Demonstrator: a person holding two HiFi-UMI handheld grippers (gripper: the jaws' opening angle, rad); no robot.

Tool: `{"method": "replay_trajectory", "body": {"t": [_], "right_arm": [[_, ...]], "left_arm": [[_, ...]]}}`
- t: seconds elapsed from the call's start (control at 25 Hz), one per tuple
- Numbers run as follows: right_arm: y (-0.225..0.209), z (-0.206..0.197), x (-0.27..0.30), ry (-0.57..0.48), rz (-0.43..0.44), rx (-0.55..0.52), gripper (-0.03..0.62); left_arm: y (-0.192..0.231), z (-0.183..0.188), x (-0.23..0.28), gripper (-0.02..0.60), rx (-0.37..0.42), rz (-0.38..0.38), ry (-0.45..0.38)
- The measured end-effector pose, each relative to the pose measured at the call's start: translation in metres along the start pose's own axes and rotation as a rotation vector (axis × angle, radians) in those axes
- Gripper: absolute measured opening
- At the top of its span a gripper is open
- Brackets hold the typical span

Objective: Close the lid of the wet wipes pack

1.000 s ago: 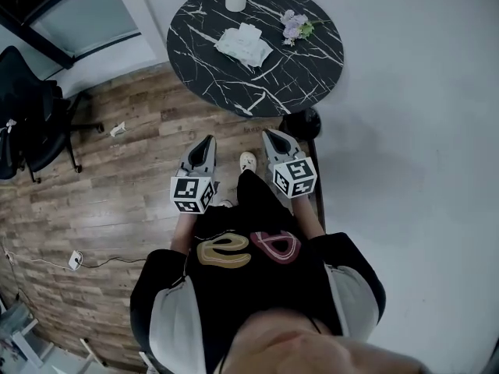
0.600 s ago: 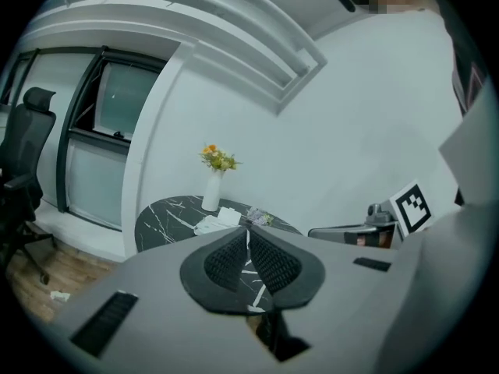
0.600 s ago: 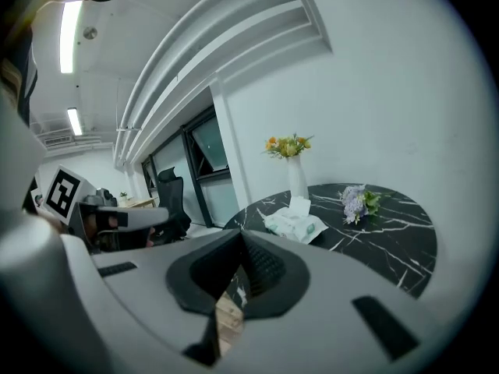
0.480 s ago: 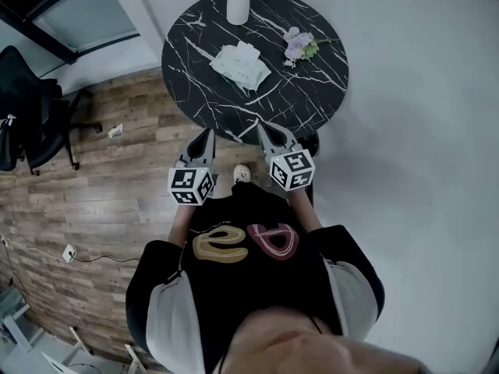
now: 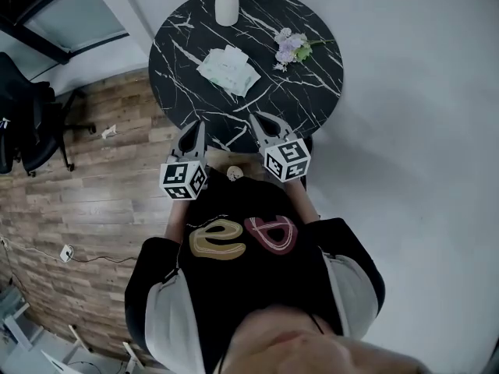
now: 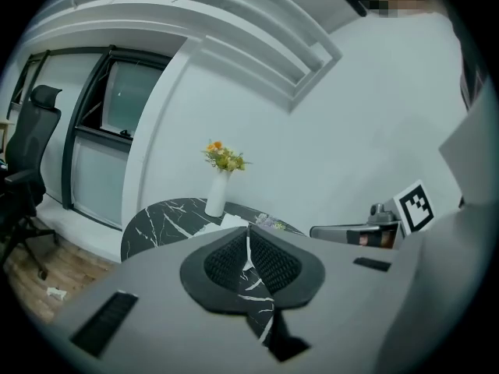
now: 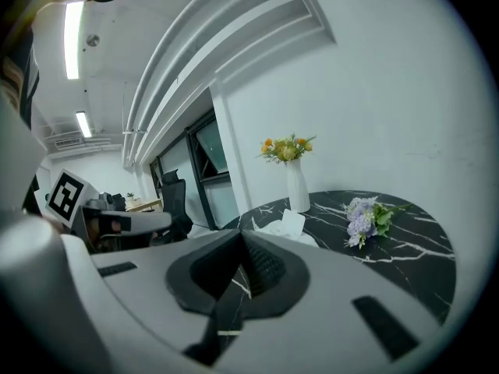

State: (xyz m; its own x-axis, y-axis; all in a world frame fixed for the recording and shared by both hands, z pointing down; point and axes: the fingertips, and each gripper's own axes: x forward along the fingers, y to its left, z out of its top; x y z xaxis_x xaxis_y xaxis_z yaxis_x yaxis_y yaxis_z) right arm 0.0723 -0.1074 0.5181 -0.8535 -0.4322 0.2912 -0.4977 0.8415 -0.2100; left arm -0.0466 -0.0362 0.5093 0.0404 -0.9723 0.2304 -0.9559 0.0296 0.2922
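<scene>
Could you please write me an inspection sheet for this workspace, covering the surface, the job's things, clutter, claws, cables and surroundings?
Surface: round black marbled table, mostly bare.
Job's things: wipes pack lies left of the table's middle, with a white sheet or flap standing up from its top.
Clutter: white vase of yellow flowers at the far edge; purple flower bunch lying right of the pack.
Grippers: left claw and right claw are both shut and empty, by the table's near edge, short of the pack.
Cables: one thin cable with a white plug on the wooden floor, away from the table.
Surroundings: black office chair and a window at left; small white scrap on the floor.
</scene>
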Motion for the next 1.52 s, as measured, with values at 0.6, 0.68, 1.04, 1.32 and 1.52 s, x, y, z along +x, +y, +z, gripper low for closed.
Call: {"method": "replay_trajectory", "body": {"t": [0.6,0.68,1.04,1.32,1.52], "right_arm": [[-0.065,0.023,0.046,-0.050,-0.087,0.268,0.012],[-0.073,0.028,0.057,-0.049,-0.108,0.272,0.012],[-0.101,0.042,0.095,-0.056,-0.193,0.308,0.012],[-0.123,0.052,0.119,-0.074,-0.242,0.367,0.012],[-0.134,0.057,0.142,-0.043,-0.271,0.351,0.012]], "left_arm": [[0.043,0.025,0.076,0.025,0.013,-0.049,0.048],[0.054,0.031,0.088,0.025,0.012,-0.056,0.058],[0.099,0.038,0.133,0.025,0.022,-0.074,0.138],[0.112,0.029,0.159,0.025,0.035,-0.123,0.211],[0.118,0.026,0.178,0.025,0.043,-0.161,0.245]]}}
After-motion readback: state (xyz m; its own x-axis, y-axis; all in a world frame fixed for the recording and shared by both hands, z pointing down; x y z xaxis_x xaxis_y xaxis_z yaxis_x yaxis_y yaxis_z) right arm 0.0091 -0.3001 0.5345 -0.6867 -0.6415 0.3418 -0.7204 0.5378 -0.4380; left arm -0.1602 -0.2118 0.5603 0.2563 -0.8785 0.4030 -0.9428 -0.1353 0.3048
